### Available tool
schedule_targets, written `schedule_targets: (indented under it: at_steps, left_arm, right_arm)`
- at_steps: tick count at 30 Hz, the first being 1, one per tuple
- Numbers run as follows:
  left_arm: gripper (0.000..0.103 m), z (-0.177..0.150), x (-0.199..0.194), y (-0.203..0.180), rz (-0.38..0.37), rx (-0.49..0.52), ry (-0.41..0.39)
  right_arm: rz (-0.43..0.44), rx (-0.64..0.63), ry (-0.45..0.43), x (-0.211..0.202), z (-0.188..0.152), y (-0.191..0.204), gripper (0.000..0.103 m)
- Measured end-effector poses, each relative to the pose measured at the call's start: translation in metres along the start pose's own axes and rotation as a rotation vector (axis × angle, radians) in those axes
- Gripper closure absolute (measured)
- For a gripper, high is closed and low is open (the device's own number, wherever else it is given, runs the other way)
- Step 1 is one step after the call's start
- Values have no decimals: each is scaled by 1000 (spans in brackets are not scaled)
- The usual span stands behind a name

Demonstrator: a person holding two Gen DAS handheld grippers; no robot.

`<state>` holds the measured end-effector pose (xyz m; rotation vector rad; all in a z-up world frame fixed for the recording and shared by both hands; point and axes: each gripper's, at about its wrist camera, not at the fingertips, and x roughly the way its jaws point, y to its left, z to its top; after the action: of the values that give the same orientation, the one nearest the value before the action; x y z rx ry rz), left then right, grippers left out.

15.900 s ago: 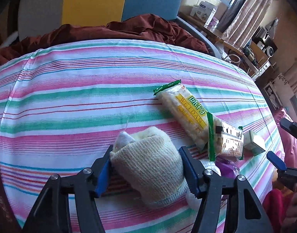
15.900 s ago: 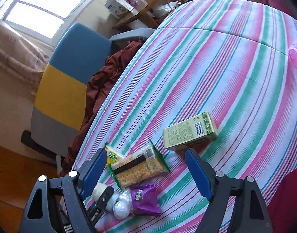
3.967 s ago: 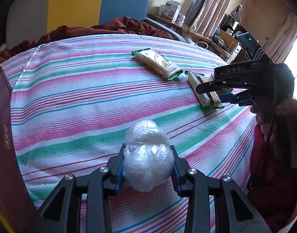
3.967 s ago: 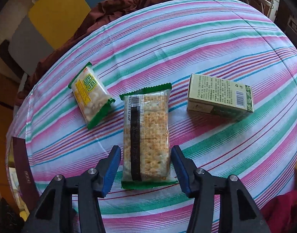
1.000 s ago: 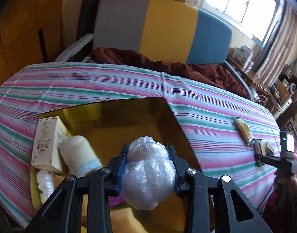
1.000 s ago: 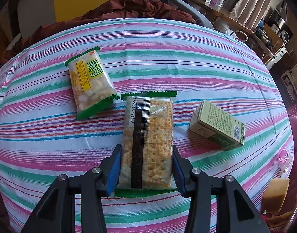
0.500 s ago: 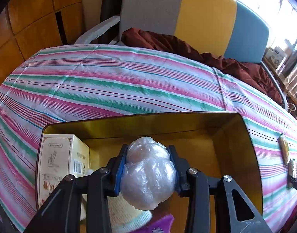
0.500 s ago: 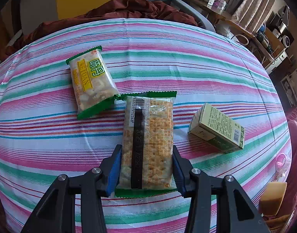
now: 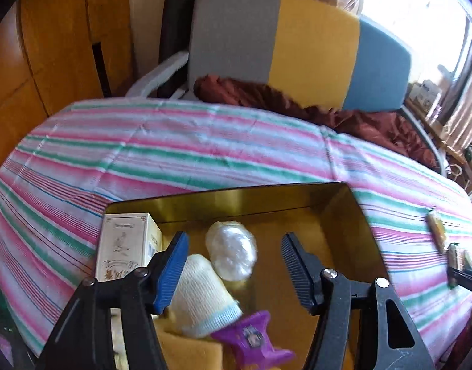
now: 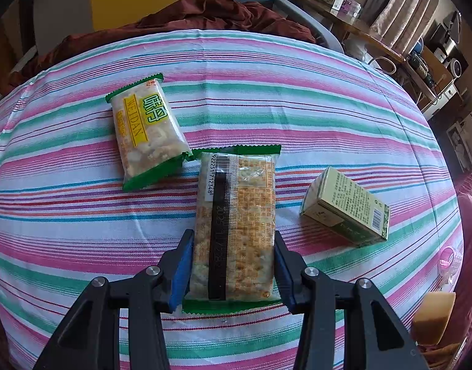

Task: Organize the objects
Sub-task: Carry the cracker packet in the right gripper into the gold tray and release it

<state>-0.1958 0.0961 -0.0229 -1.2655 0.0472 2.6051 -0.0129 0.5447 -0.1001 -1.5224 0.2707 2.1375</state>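
Left gripper [image 9: 232, 265] jaws opening above wrapped ball [image 9: 231, 254]; right gripper [image 10: 232, 268] clamping cracker pack [image 10: 236, 225].

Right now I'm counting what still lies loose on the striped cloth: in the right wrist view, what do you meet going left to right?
Weidan snack pack → cracker pack, between the right gripper's pads → green-and-cream carton.

A lived-in home room is shown. A tabletop [image 10: 266, 61] is covered with a pink, green and white striped cloth, and a grey, yellow and blue sofa [image 9: 297, 46] with a rumpled maroon blanket [image 9: 297, 104] stands behind it. Wooden panelling [image 9: 57, 46], curtains [image 10: 411, 9] and a cluttered side shelf [image 10: 359, 27] are seen.
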Motion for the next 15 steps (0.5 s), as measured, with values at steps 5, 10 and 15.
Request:
schedule_targets:
  at_steps: [5, 10, 15]
  left_arm:
    - [37, -22, -52, -13, -20, 34, -105]
    - [36, -50, -84, -27, -13, 52, -151]
    - [36, -75, -105, -38, -4, 93, -186]
  right_arm:
    - [-6, -2, -3, 1, 1, 1, 55]
    - [-20, -7, -6, -1, 2, 3, 56]
    - [-42, -25, -9, -3, 0, 7, 56]
